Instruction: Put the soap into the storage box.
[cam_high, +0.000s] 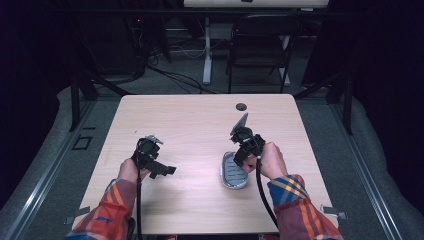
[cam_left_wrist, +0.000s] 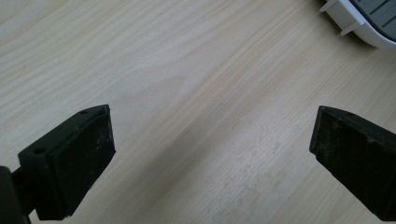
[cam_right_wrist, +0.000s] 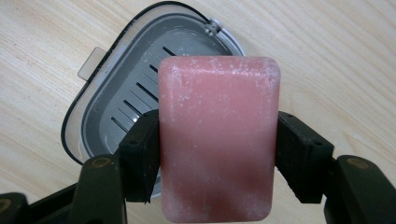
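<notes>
Soap (cam_right_wrist: 218, 140) sits clamped across its width in your right hand-held gripper (cam_right_wrist: 217, 154), just above the slotted dish (cam_right_wrist: 116, 100) near the bench's (cam_high: 190, 120) right front corner. Next: lower flat, release. Left hand-held gripper (cam_left_wrist: 210, 154) gapes wide, empty.

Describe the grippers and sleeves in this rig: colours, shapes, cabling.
Both the left gripper and the right gripper are black and blocky, and a black cable trails from each. The fingers are matte black rectangular pads, scuffed, with small holes at the edges. The right gripper carries a grey plate. The sleeves are orange, blue and yellow plaid.
</notes>
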